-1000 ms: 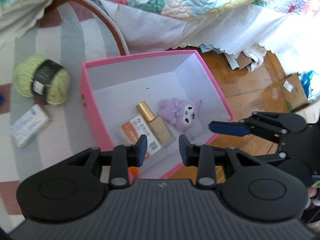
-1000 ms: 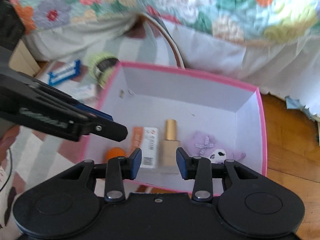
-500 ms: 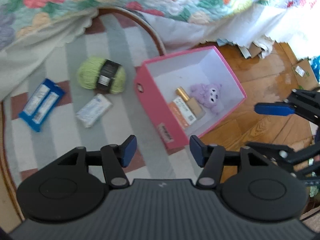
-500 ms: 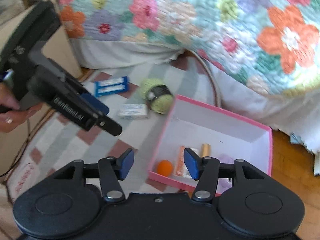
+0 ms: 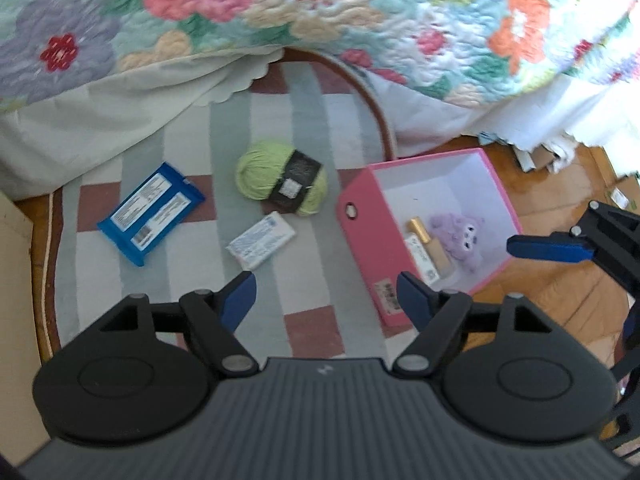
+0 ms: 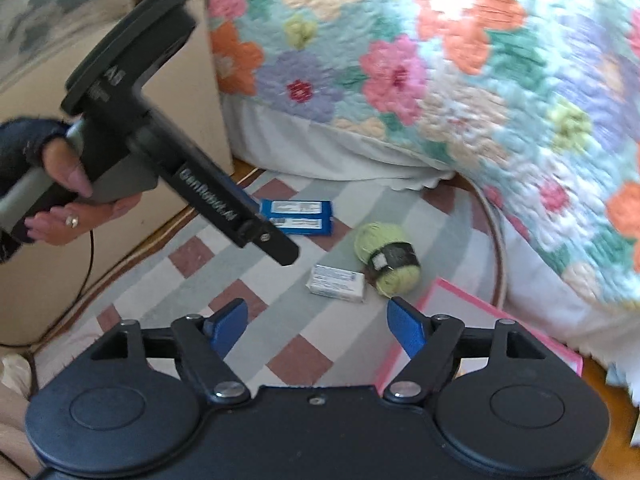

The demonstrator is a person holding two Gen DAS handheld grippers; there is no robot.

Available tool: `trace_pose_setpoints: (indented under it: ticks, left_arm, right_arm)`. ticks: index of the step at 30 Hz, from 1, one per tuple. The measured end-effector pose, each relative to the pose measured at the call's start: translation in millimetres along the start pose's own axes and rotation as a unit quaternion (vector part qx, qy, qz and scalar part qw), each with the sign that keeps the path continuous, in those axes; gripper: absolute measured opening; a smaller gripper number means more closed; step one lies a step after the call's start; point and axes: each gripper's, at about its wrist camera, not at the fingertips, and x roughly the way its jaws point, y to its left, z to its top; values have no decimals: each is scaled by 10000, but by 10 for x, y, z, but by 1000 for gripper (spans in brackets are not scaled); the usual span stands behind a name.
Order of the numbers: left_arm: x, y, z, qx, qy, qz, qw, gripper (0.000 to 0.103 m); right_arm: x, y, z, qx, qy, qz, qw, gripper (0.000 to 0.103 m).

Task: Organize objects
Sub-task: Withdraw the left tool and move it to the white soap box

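Observation:
A pink box (image 5: 360,236) stands at the rug's right edge; it holds a purple plush (image 5: 460,236), a gold-capped bottle (image 5: 430,246) and a white carton (image 5: 420,262). On the rug to its left lie a green yarn ball (image 5: 280,176), a small white pack (image 5: 262,246) and a blue packet (image 5: 150,212). My left gripper (image 5: 324,296) hovers above the rug with its jaws opening and nothing between them. My right gripper (image 6: 318,320) is also opening and empty, high over the rug, with the yarn ball (image 6: 388,264), white pack (image 6: 338,282) and blue packet (image 6: 298,216) ahead and the box corner (image 6: 460,308) to its right.
A bed with a floral quilt (image 5: 320,12) and white skirt closes off the far side. A beige cabinet (image 6: 120,240) stands at the left, with a cable on the floor. A hand (image 6: 60,200) holds the left gripper's handle. Wooden floor (image 5: 560,312) lies right of the box.
Both grippers have pulled up and back from over the pink box and swung left over the rug. Their jaws have widened from nearly shut. The box's contents stayed put.

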Motion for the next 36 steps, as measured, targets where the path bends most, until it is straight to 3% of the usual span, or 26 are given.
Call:
trace_pose_setpoints:
  ticks: [7, 13, 16, 20, 23, 28, 33, 36]
  left_arm:
    - [285, 397, -14, -313, -63, 116, 9994, 81]
    - [627, 678, -49, -356, -81, 334, 9988, 83]
    - [779, 826, -63, -475, -153, 388, 9980, 83]
    - [941, 1030, -88, -832, -298, 159, 9960, 82]
    - [1071, 1119, -105, -943, -381, 82, 9948, 80]
    - [1312, 1217, -160, -1085, -362, 0, 9934, 77]
    - [1535, 1285, -217, -1171, -264, 82, 9927, 67]
    - [1640, 1315, -241, -1227, -186, 172, 9921, 65]
  right_arm:
    - [604, 154, 93, -500, 58, 125, 9987, 83]
    - [1259, 171, 52, -423, 252, 120, 9987, 83]
    - [1631, 132, -5, -216, 246, -81, 9994, 83]
    - [2043, 68, -92, 81, 201, -367, 9991, 83]
    - [2228, -103, -149, 804, 294, -419, 9955, 83]
    - [2469, -356, -249, 1878, 696, -469, 9786, 83]
    - [2626, -431, -339, 2094, 864, -519, 9726, 83]
    - [2710, -468, -367, 2186, 915, -550, 9700, 83]
